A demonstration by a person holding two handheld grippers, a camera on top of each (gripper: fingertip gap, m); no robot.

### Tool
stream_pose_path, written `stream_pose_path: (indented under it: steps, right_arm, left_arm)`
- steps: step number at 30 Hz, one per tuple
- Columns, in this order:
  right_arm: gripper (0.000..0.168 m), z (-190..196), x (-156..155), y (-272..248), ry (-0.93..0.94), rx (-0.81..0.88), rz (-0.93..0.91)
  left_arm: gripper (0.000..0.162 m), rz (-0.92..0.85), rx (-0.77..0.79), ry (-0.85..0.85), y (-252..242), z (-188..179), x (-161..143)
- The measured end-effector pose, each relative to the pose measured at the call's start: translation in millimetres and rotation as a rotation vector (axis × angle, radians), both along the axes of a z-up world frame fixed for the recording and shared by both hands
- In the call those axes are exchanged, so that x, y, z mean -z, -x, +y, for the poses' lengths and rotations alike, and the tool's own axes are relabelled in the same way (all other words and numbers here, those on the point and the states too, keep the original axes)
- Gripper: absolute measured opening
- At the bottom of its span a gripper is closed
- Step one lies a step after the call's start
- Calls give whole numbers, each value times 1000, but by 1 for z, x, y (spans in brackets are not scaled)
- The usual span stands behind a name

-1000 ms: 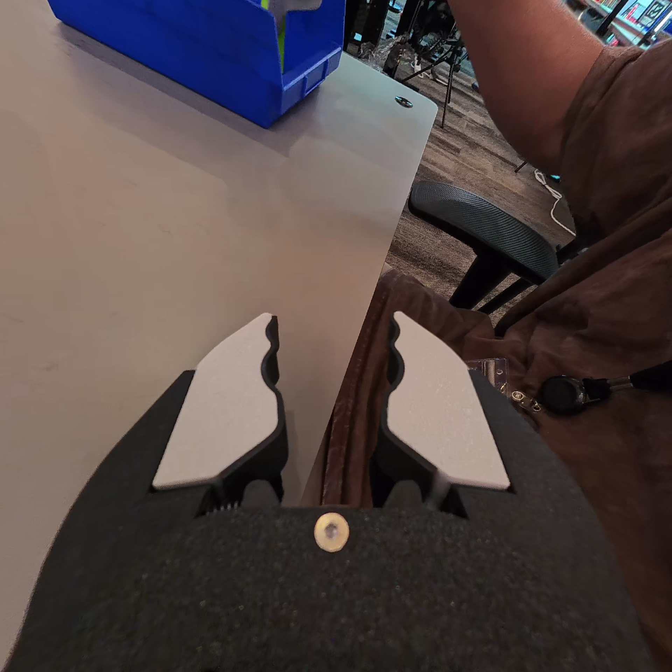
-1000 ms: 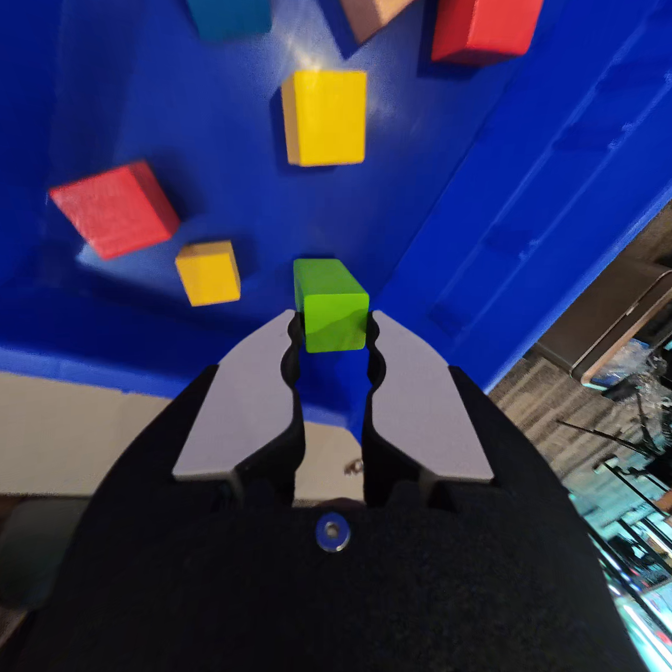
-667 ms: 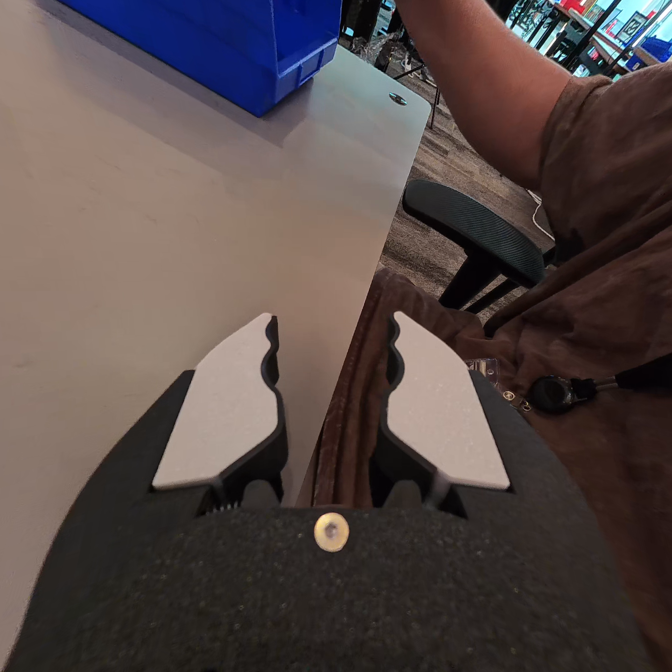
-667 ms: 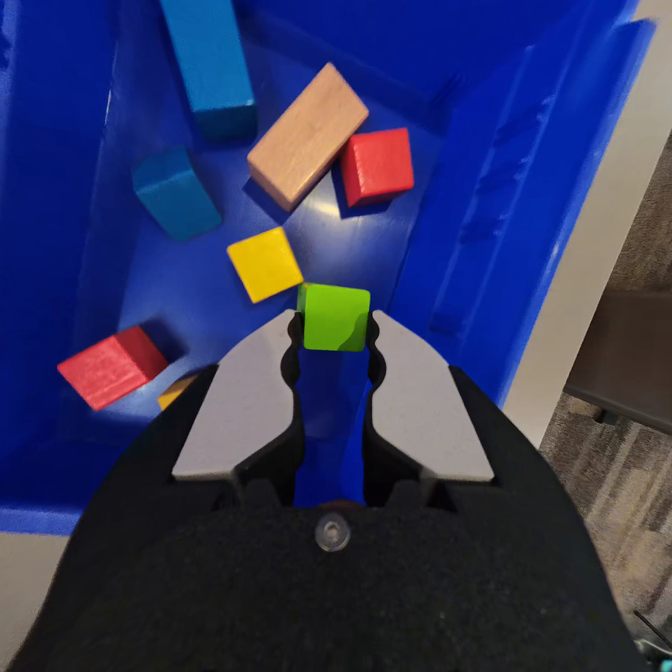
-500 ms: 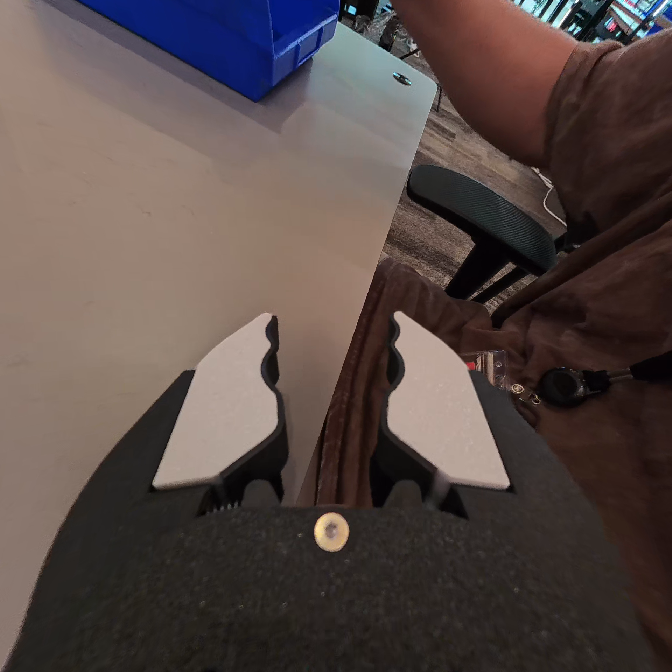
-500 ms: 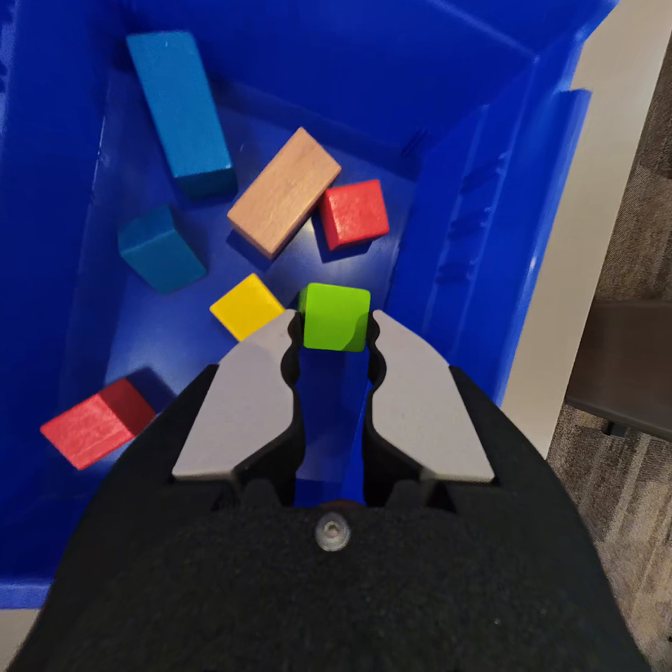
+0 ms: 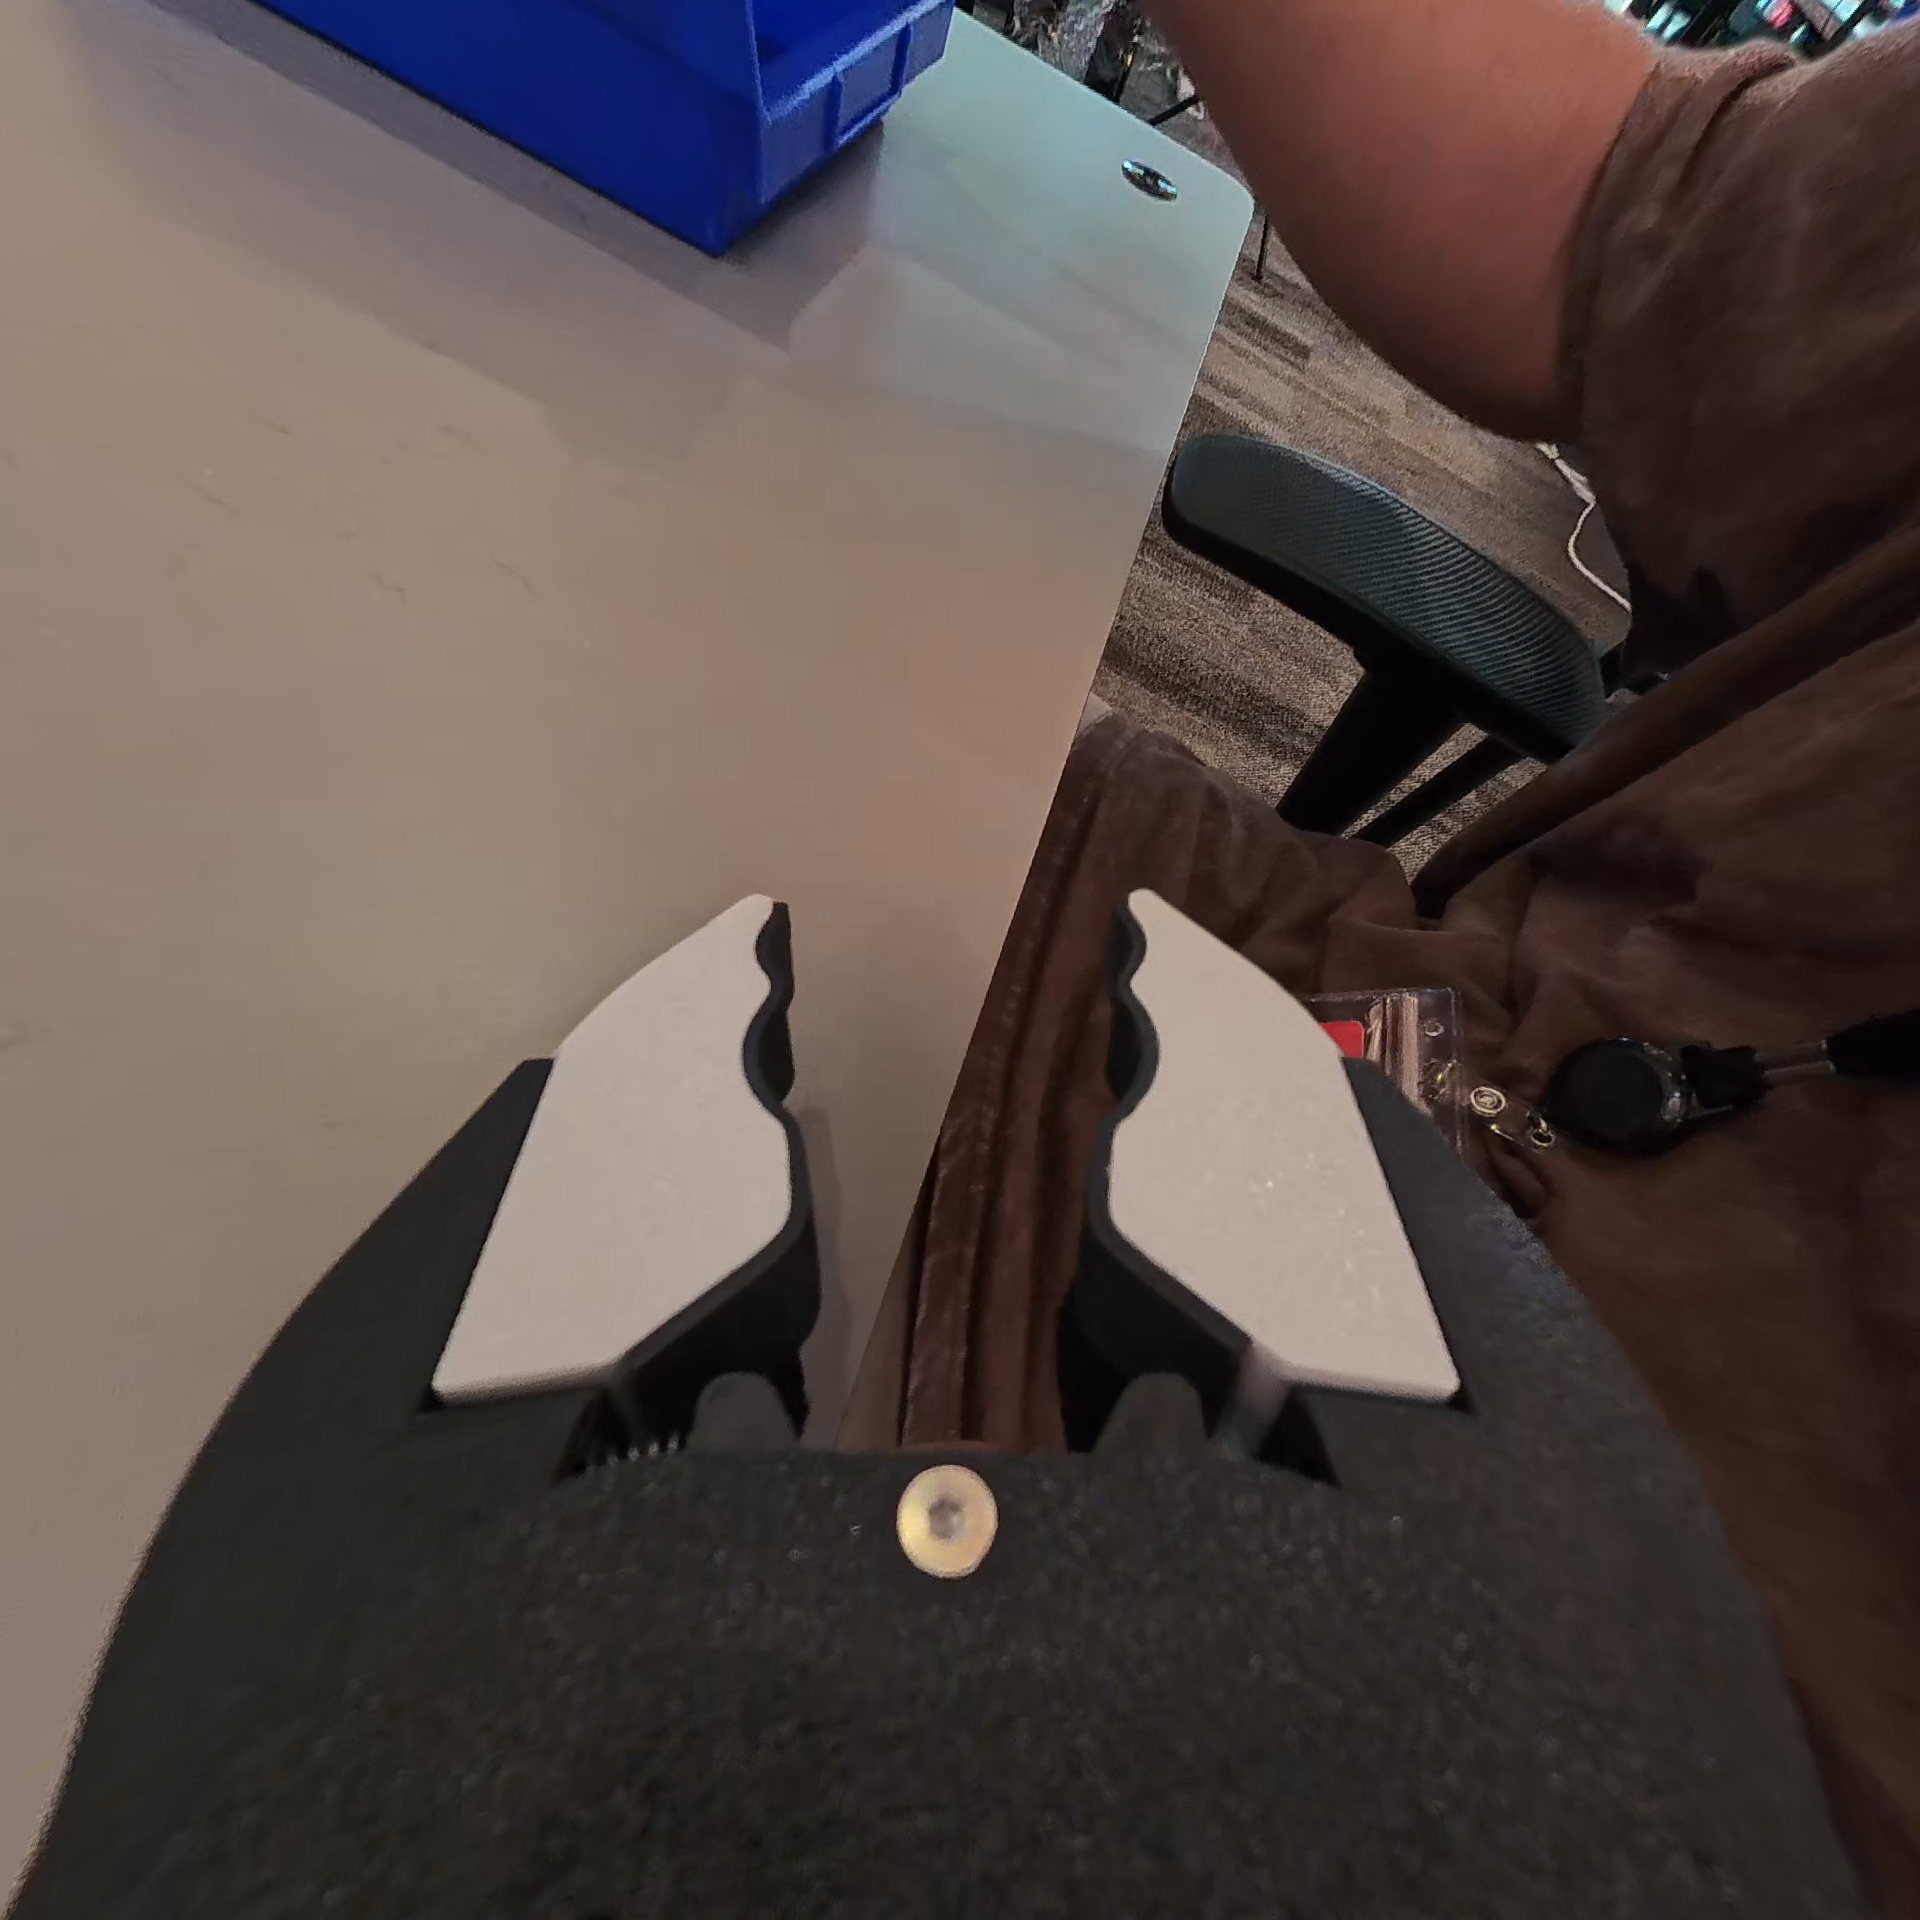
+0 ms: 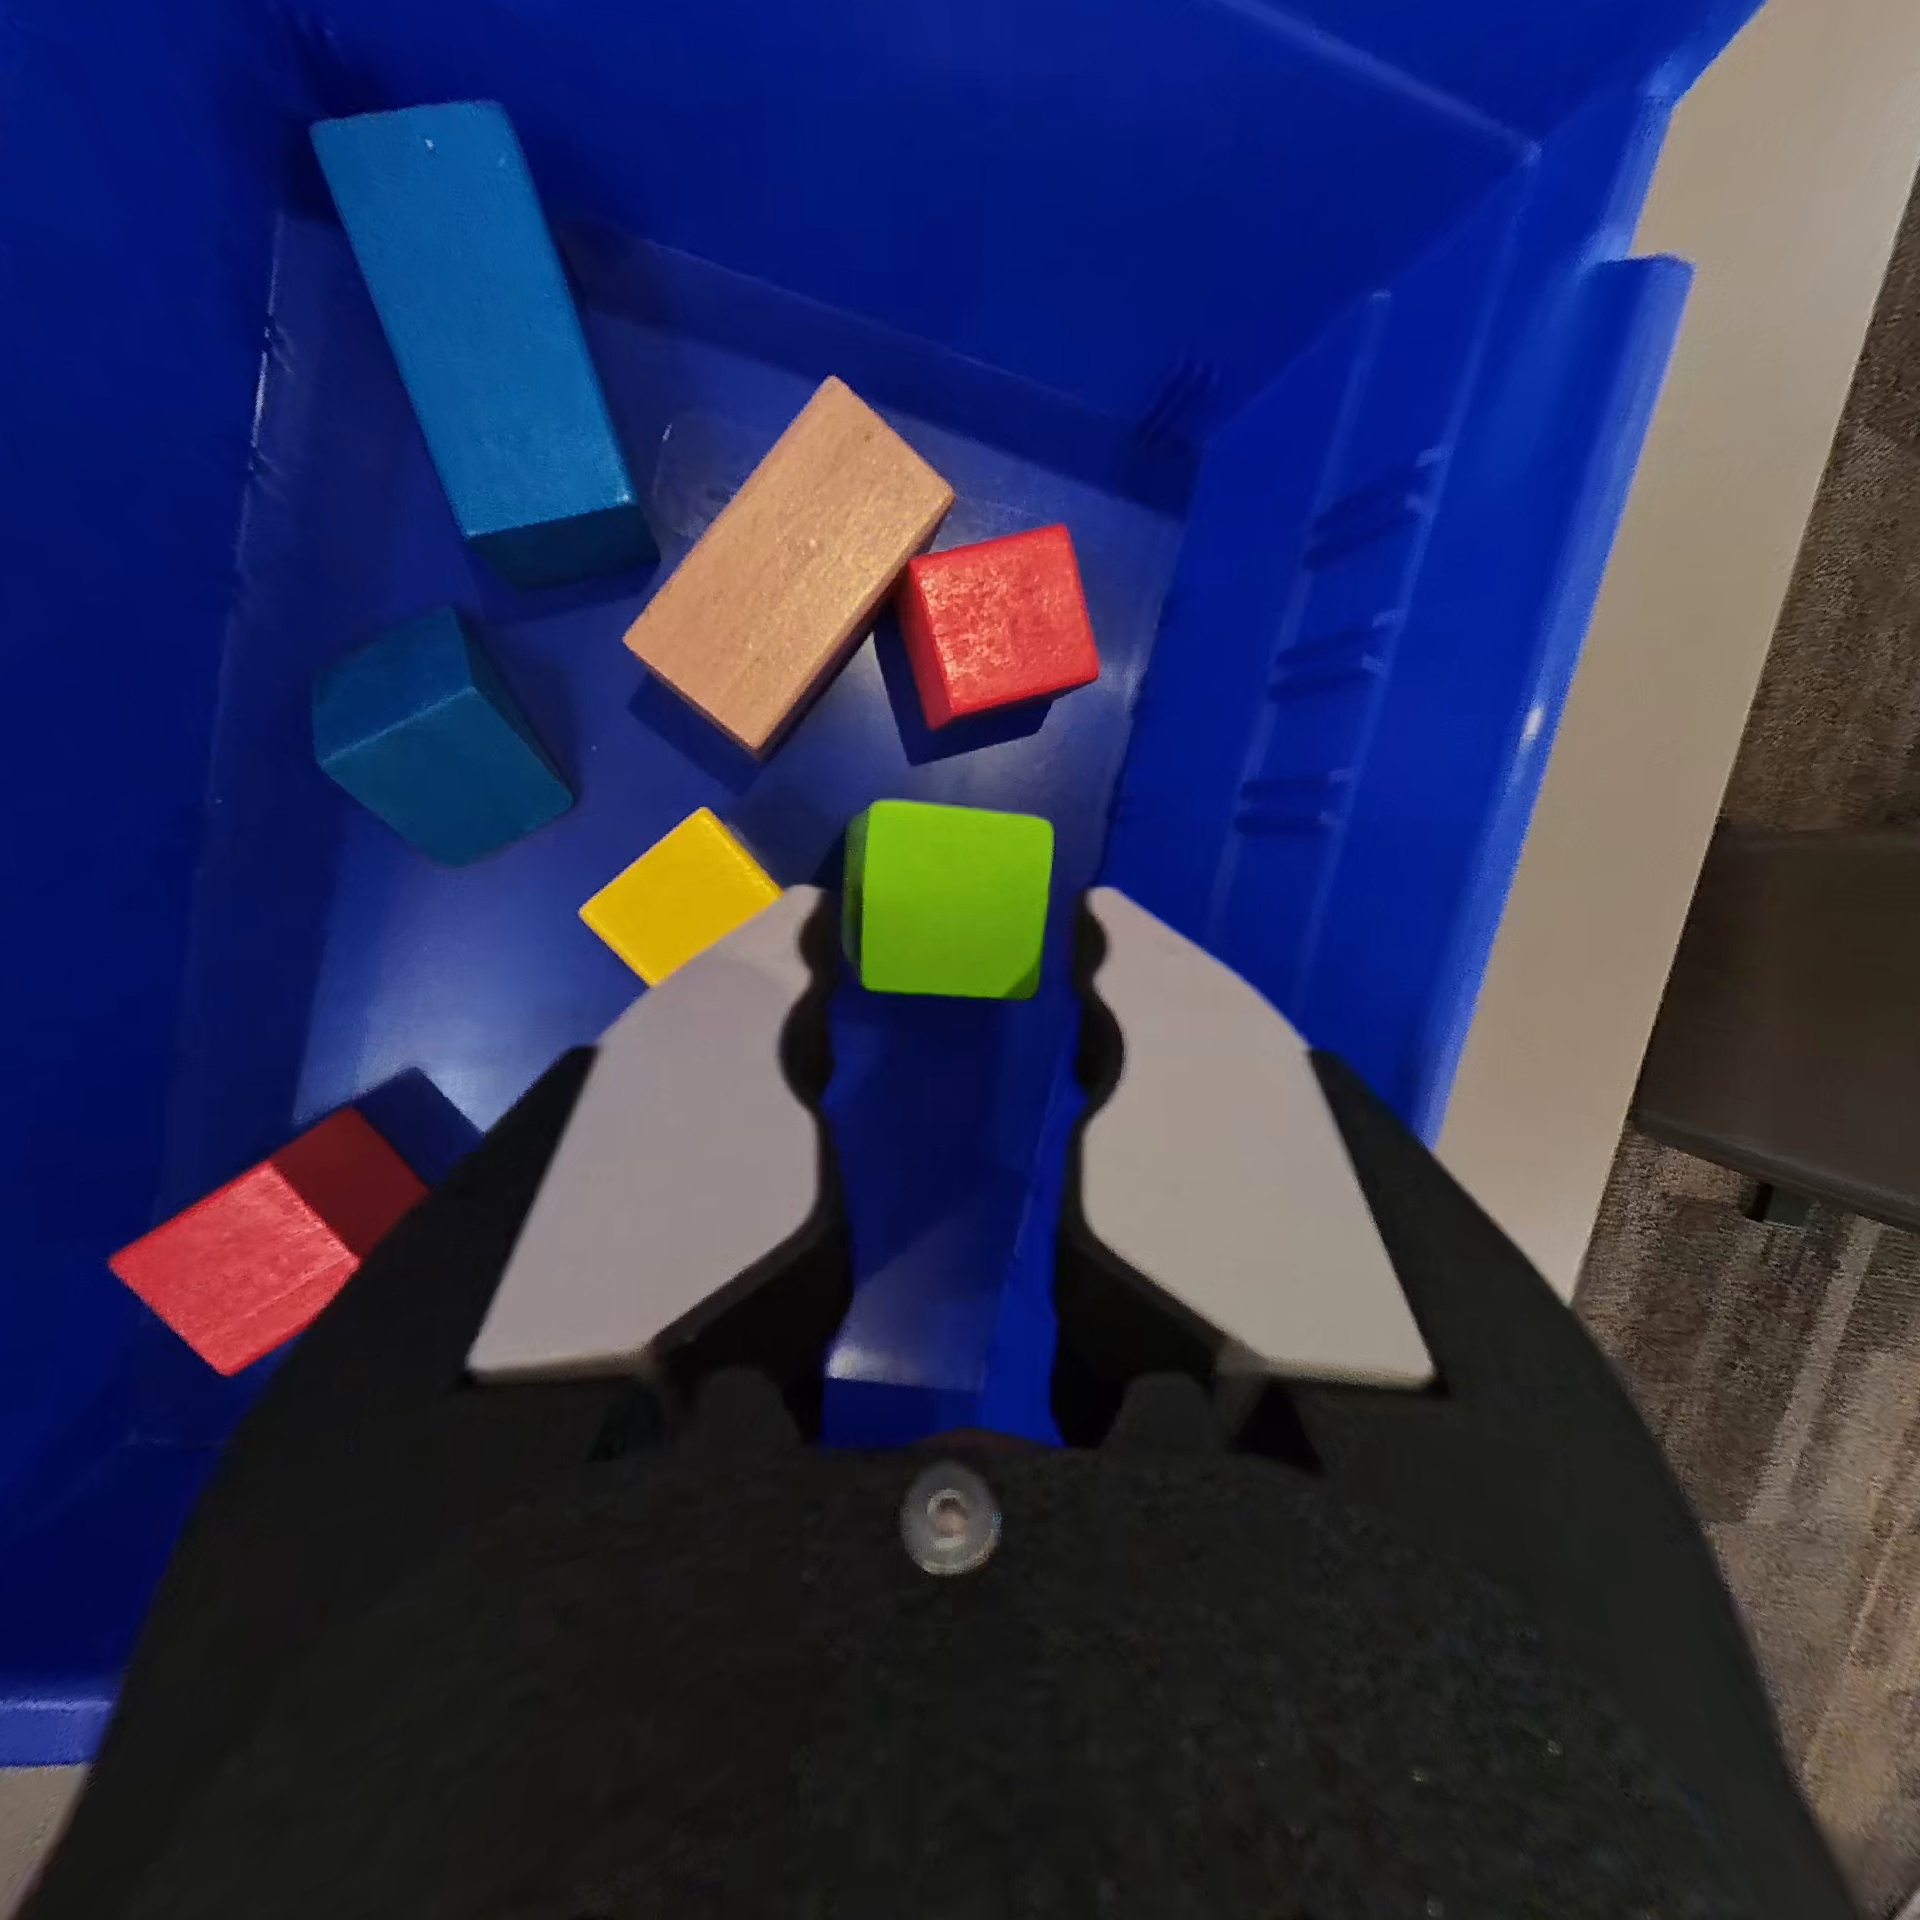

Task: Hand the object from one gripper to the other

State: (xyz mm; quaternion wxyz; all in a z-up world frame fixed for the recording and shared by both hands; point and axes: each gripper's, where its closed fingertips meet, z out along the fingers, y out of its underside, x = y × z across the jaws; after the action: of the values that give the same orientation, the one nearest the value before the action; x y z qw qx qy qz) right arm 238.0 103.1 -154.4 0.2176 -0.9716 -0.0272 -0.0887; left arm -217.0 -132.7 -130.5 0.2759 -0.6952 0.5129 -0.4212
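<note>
The right gripper (image 8: 948, 914) has just spread its jaws, dropping the green cube (image 8: 945, 899) into the blue bin (image 8: 1403, 582), while the left gripper (image 7: 951, 935) waits open and empty over the table edge (image 7: 997, 935), so no handover happened.

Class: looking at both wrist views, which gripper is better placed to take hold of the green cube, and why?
Right. The right gripper hangs open over the bin with the green cube between its fingers. The left gripper is open at the table edge, far from the bin.
</note>
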Motion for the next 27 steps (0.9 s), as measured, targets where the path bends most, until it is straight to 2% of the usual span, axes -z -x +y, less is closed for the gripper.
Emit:
stream_pose_path:
  steps: [1,2,4,8,10,12,15,16,23,25,27]
  right_arm:
    - [60,-1,-3,-1,-11,-5,-15]
    - [67,-3,-11,-2,-35,-9,-36]
    - [65,-8,-43,-2,-141,-25,-80]
    - [53,-30,-122,23,-470,-96,-132]
    - [48,-40,-139,32,-587,-147,-189]
    - [40,-46,-128,29,-546,-148,-228]
    - [63,-47,-96,23,-403,-121,-182]
    - [65,-47,-91,25,-387,-119,-153]
    - [66,-50,-88,48,-400,-128,-75]
    - [65,-58,-92,77,-479,-155,38]
    - [65,-77,-93,135,-594,-230,270]
  left_arm:
    - [58,-8,-2,2,0,1,-2]
    - [59,-16,-6,3,1,2,-3]
    - [60,-23,-19,-6,3,6,-4]
    - [64,-38,-30,-41,5,12,-6]
    - [65,-54,-41,-57,5,15,-8]
    - [66,-58,-41,-61,3,15,-8]
    - [66,-40,-34,-60,2,13,-6]
    - [65,-36,-35,-67,1,13,-6]
    - [66,-26,-50,-87,3,15,-4]
    - [66,-29,-66,-98,6,19,-4]
    - [63,-35,-33,-108,11,15,-8]
